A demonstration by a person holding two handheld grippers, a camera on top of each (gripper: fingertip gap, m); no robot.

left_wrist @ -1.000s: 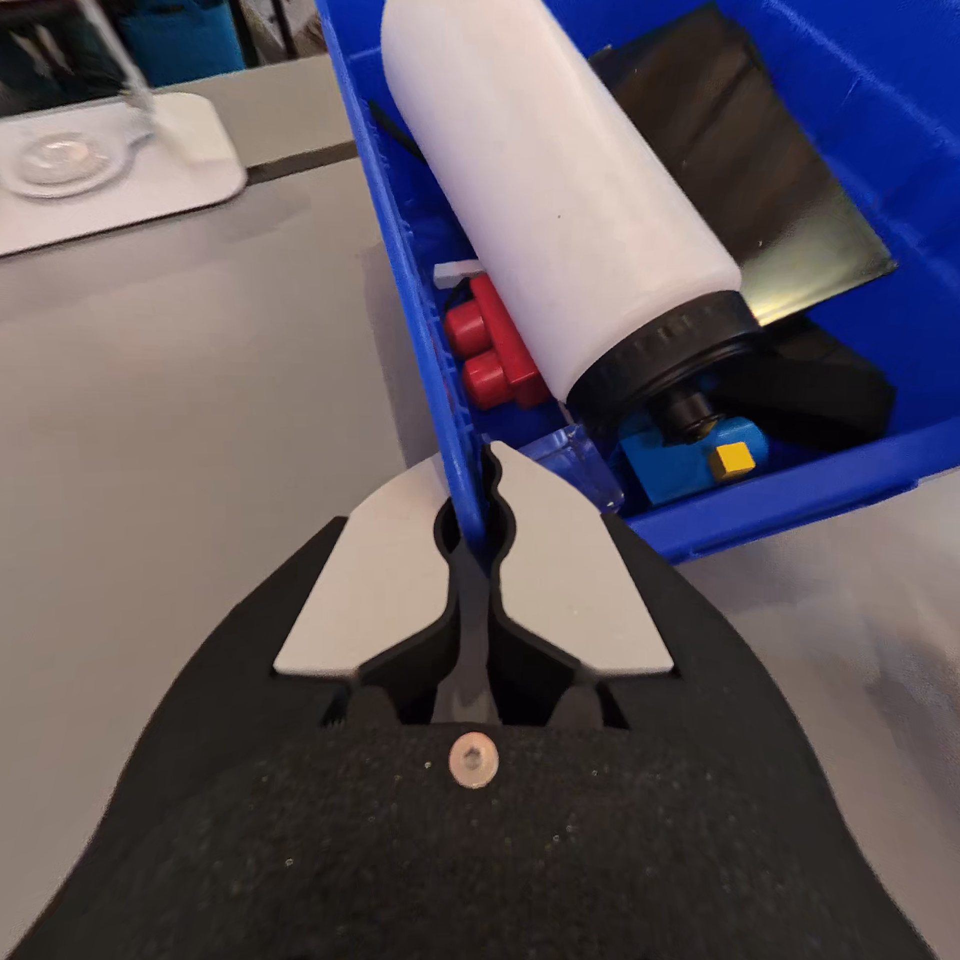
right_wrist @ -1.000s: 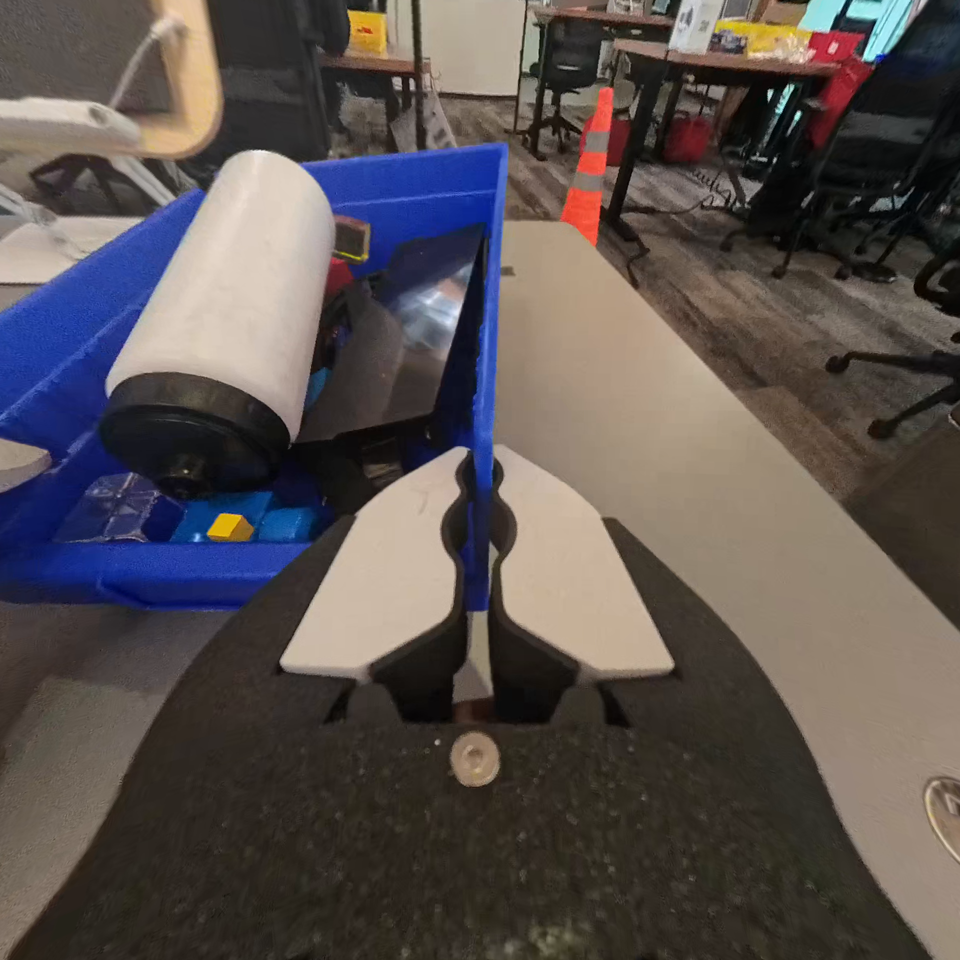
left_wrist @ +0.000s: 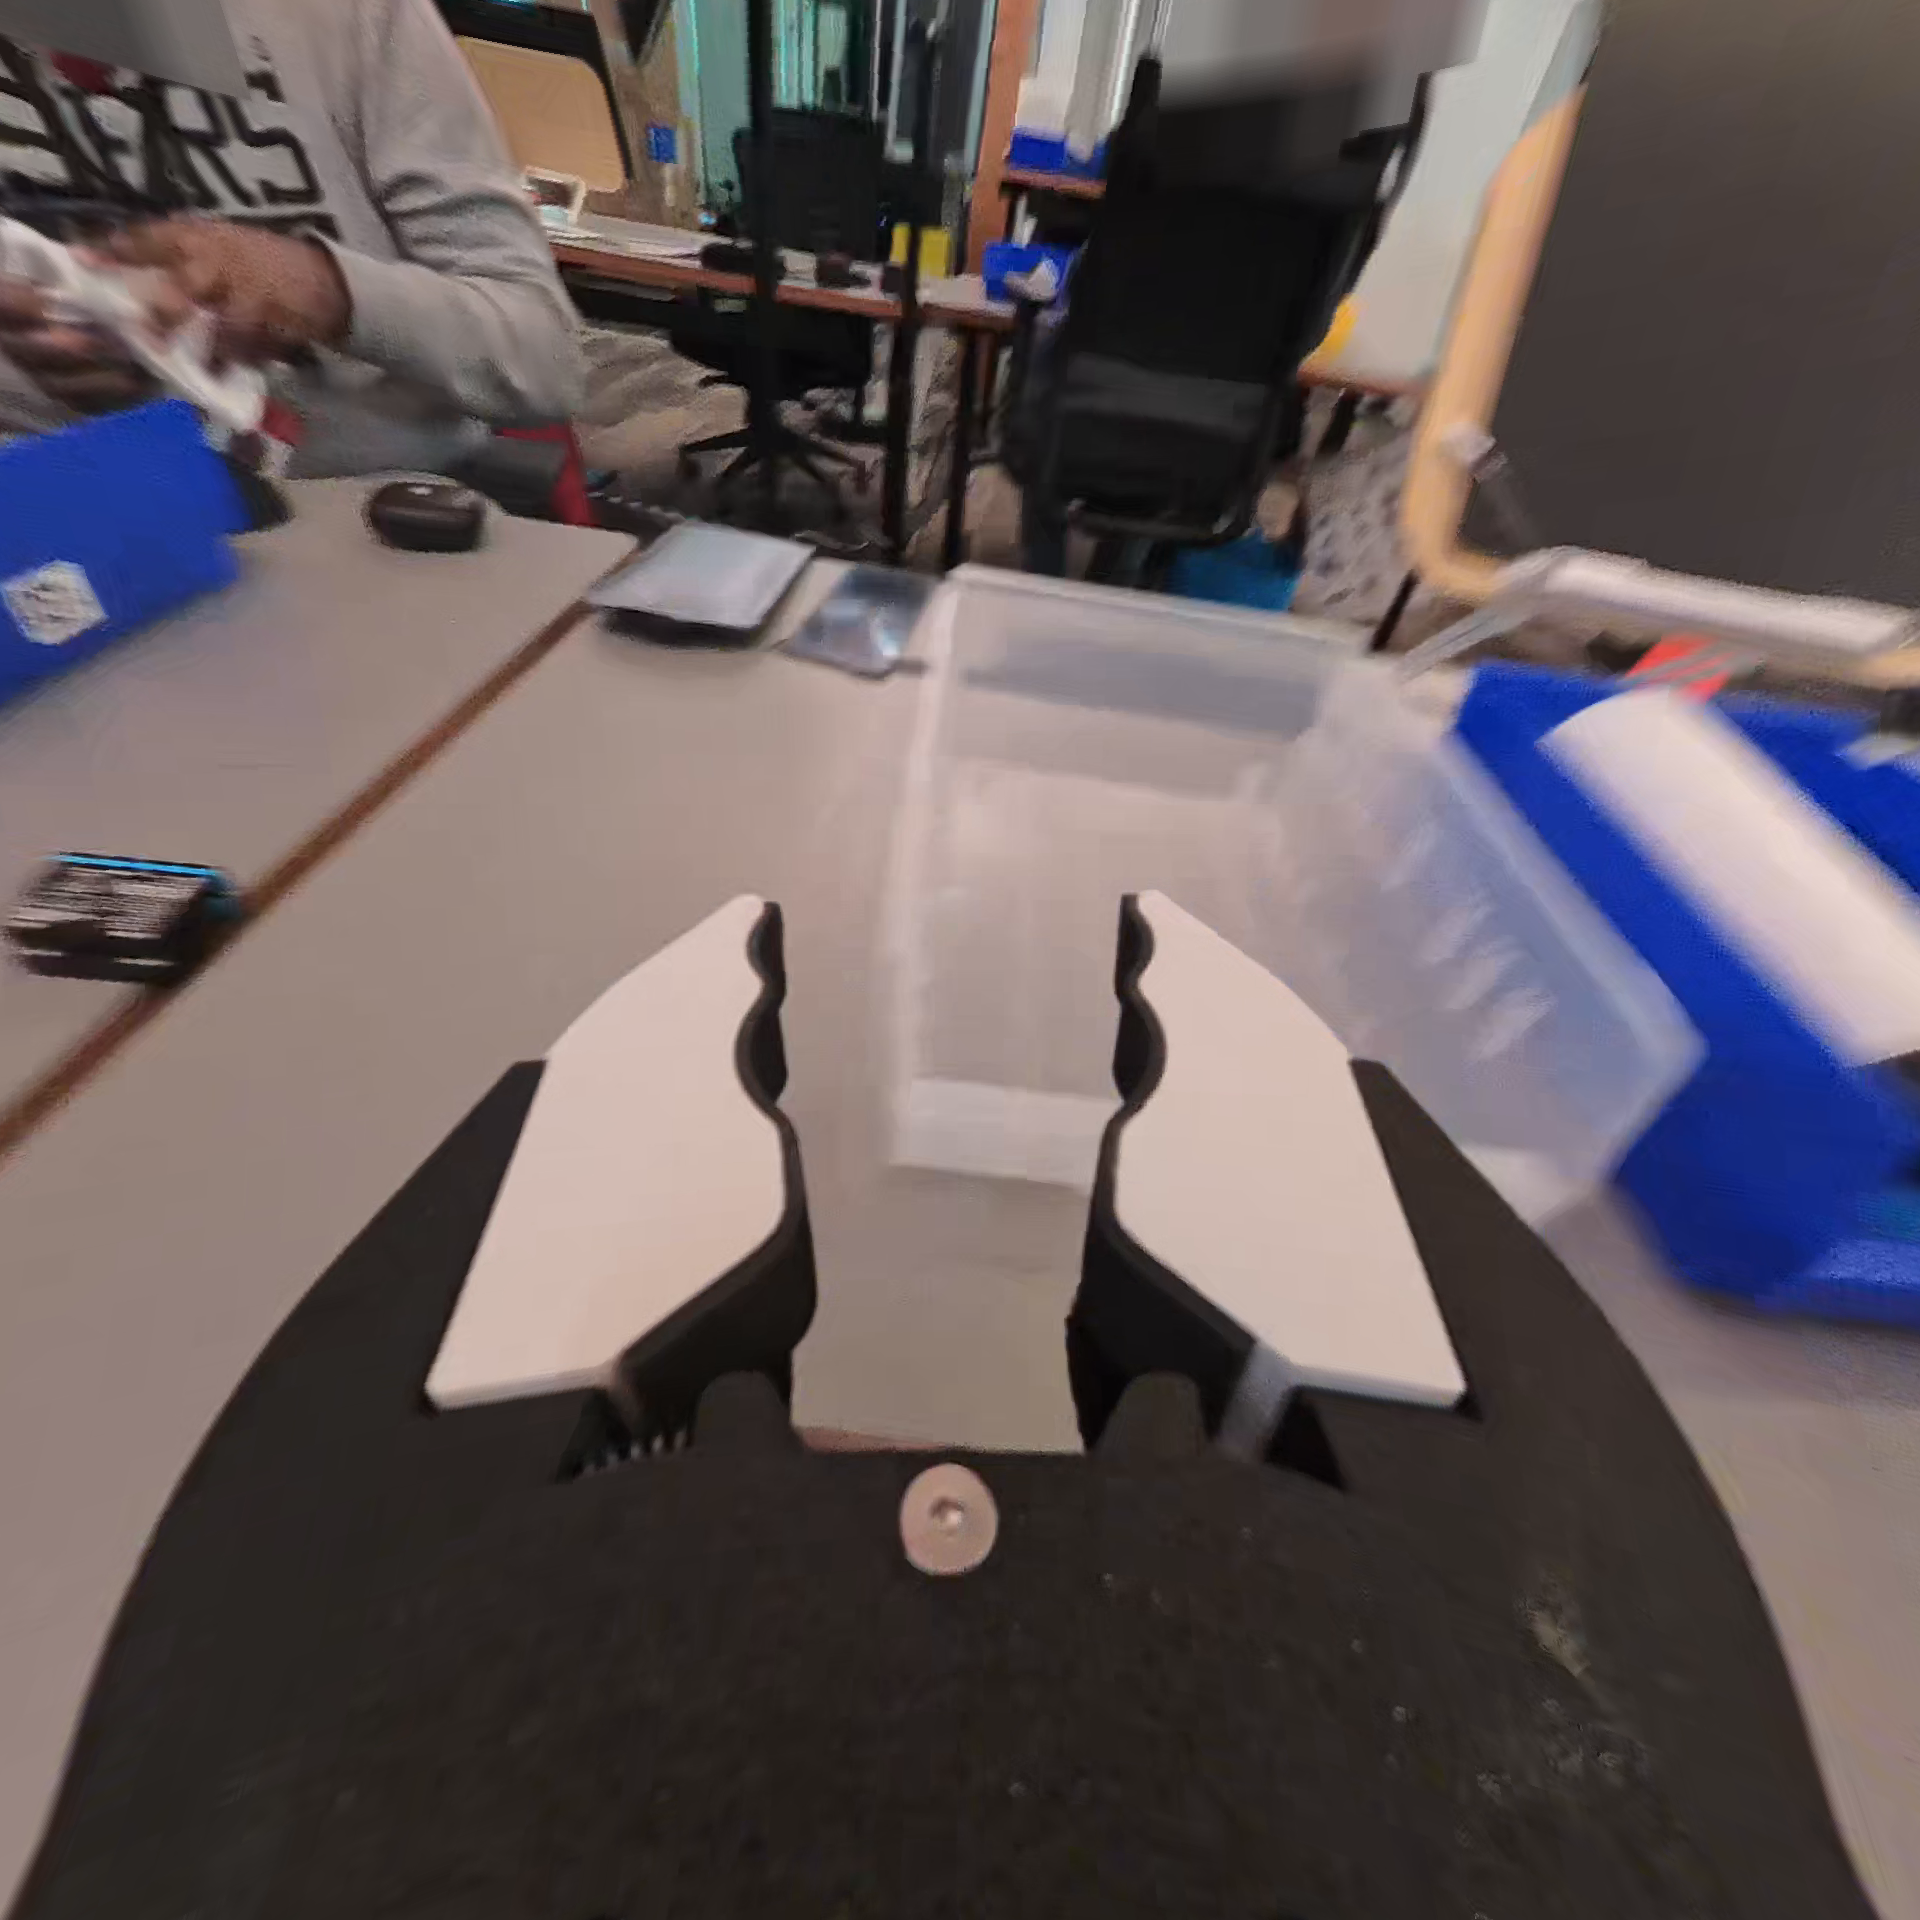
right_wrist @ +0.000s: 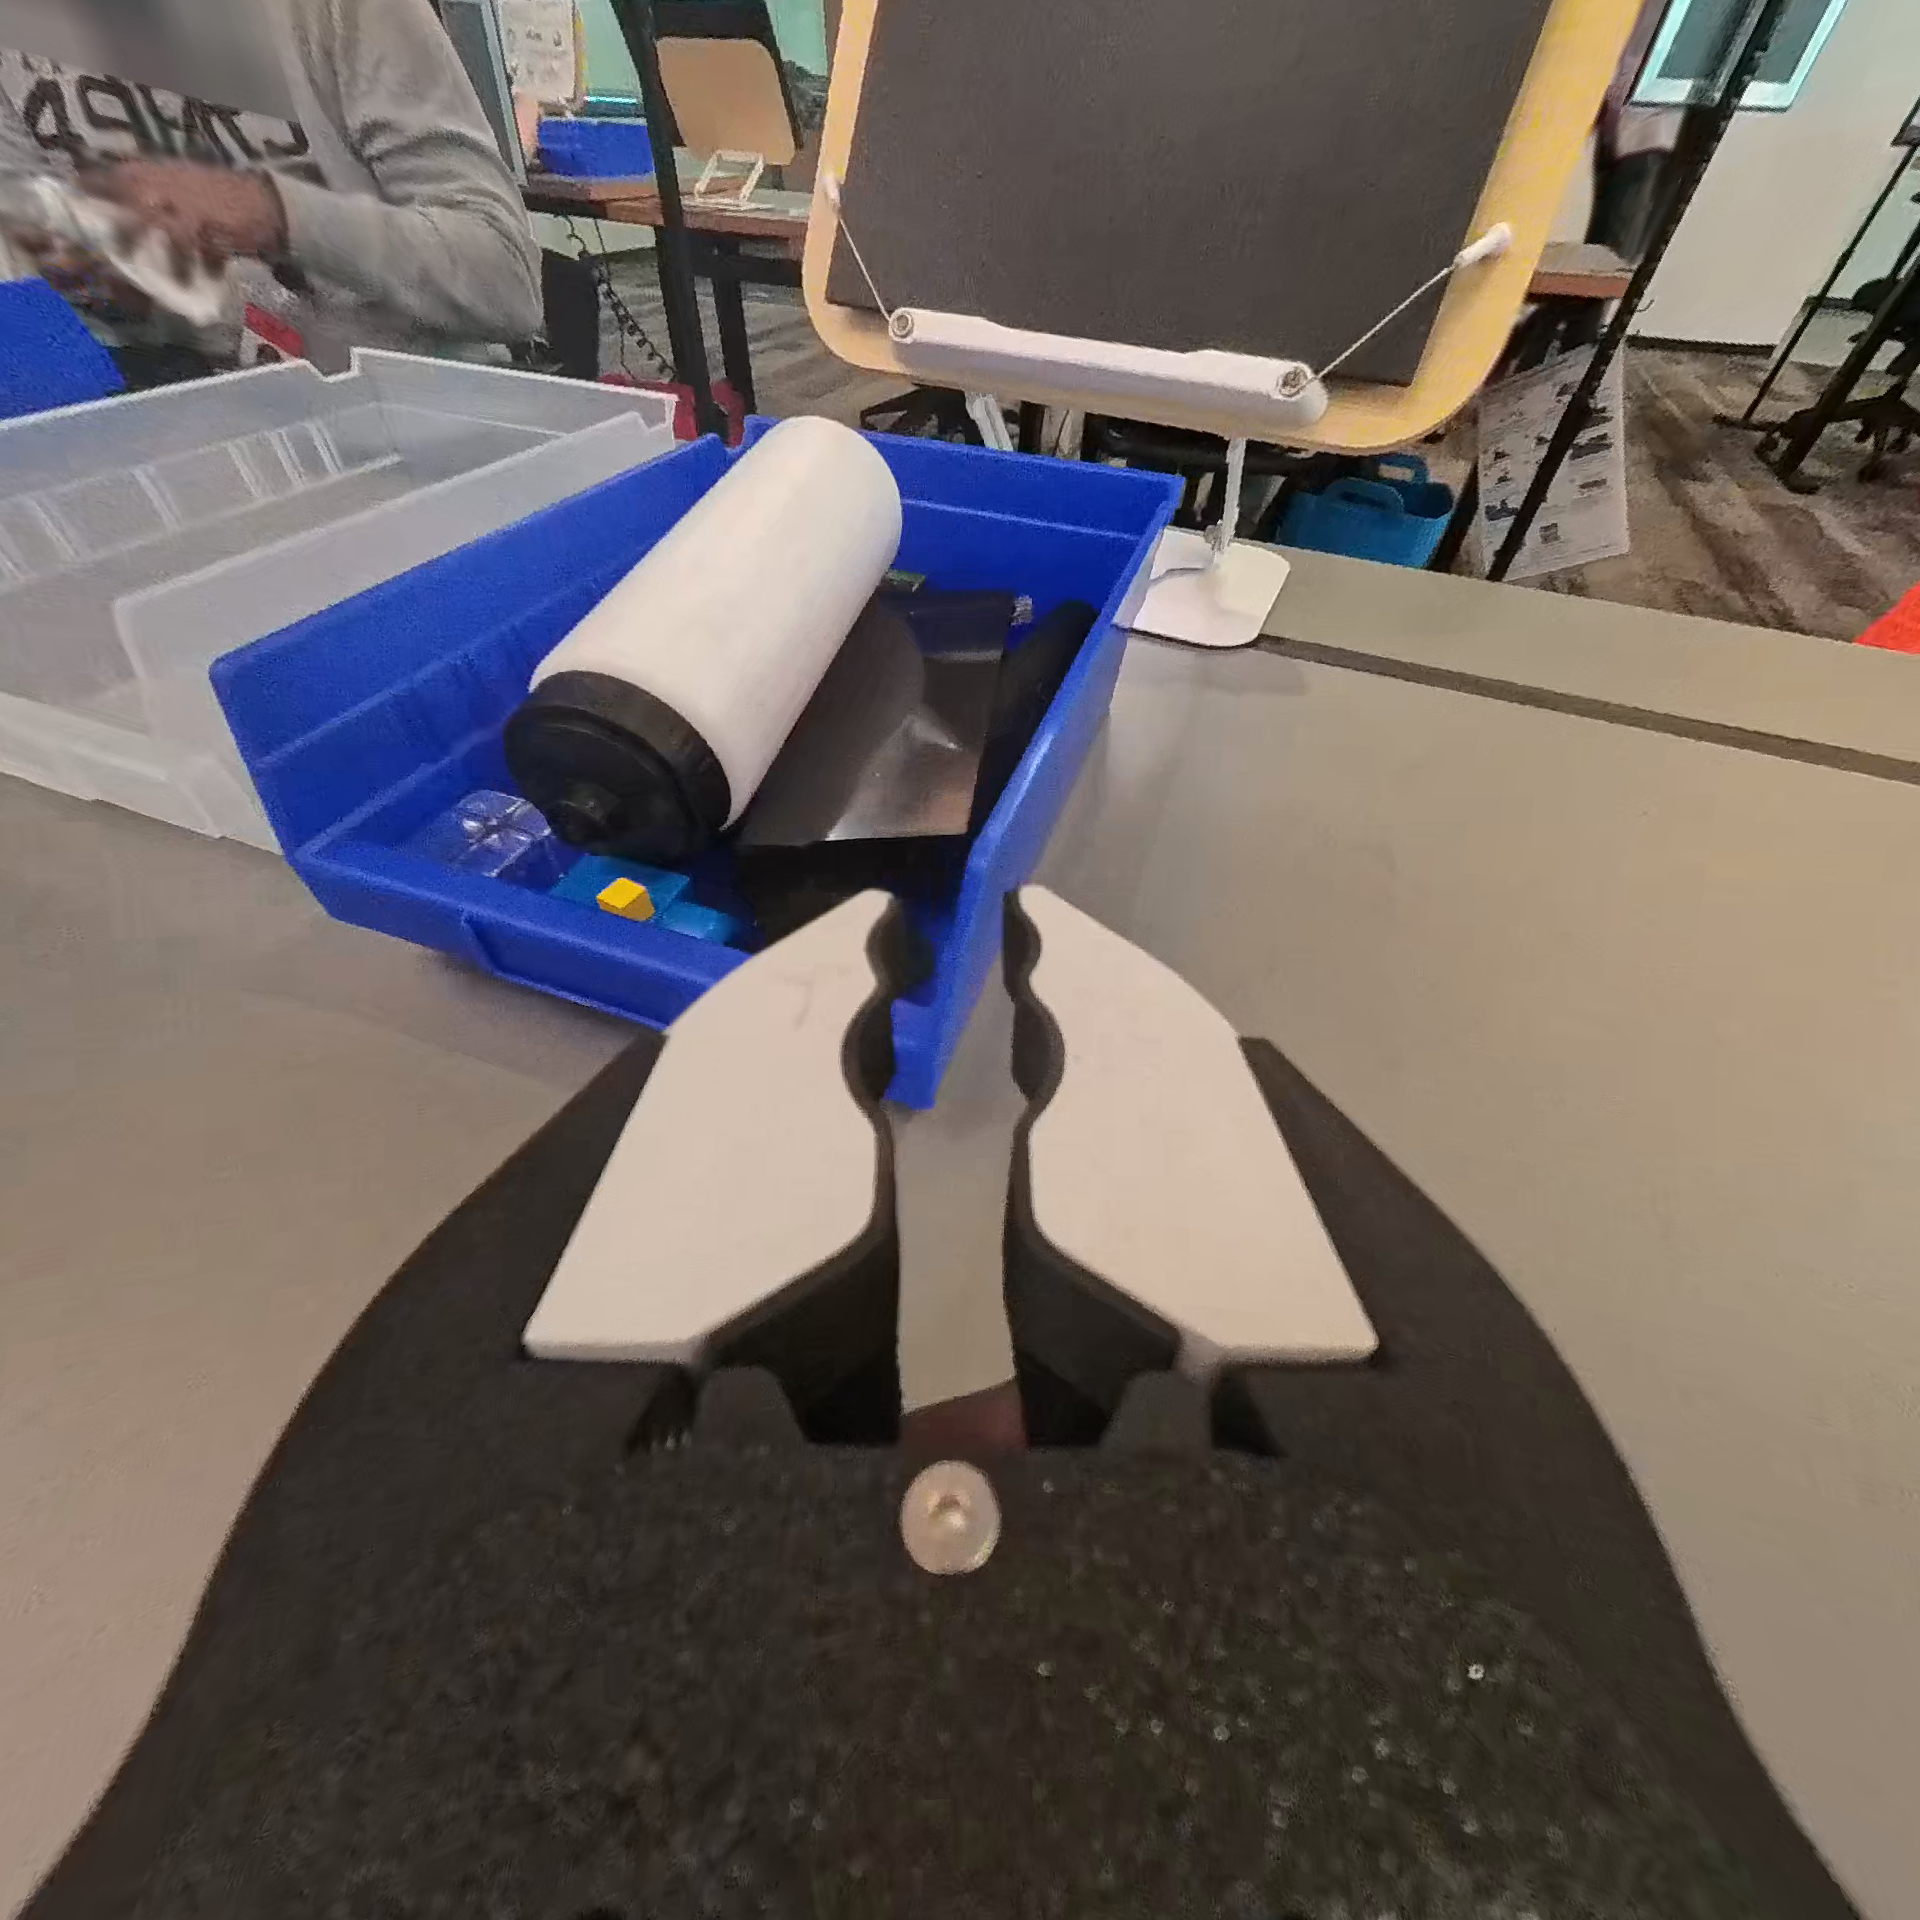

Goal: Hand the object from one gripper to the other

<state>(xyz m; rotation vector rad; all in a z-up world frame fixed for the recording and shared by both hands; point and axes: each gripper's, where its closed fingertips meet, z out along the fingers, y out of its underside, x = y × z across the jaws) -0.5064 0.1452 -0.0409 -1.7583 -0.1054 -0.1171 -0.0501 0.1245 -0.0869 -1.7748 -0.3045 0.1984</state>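
Observation:
The blue bin [right_wrist: 416, 665] stands on the grey table and holds a white bottle with a black cap [right_wrist: 748, 592], a black sheet [right_wrist: 883, 748], a blue block with a yellow piece [right_wrist: 623, 899] and a clear piece. My right gripper [right_wrist: 948, 909] is slightly open, with the bin's near right corner between its fingers; a gap shows beside the right finger. My left gripper [left_wrist: 948, 914] is wide open and empty, low over the table, left of the blue bin [left_wrist: 1766, 1174] and the bottle [left_wrist: 1745, 862]. The left wrist view is blurred.
A clear plastic bin [left_wrist: 1122, 727] stands just ahead of the left gripper, touching the blue bin's left side [right_wrist: 208, 499]. A black board on a white stand [right_wrist: 1174, 156] is behind. A seated person [left_wrist: 416, 229], another blue bin [left_wrist: 94, 540] and a black pack [left_wrist: 114, 914] are at the left. Left tips to right tips: about 45 centimeters. Between my left fingertips and the black pack [left_wrist: 114, 914] there is roughly 30 centimeters.
Both grippers were shut on the blue bin's walls. The left has let go, opened wide and swung away to the left. The right has opened a little and drawn back.

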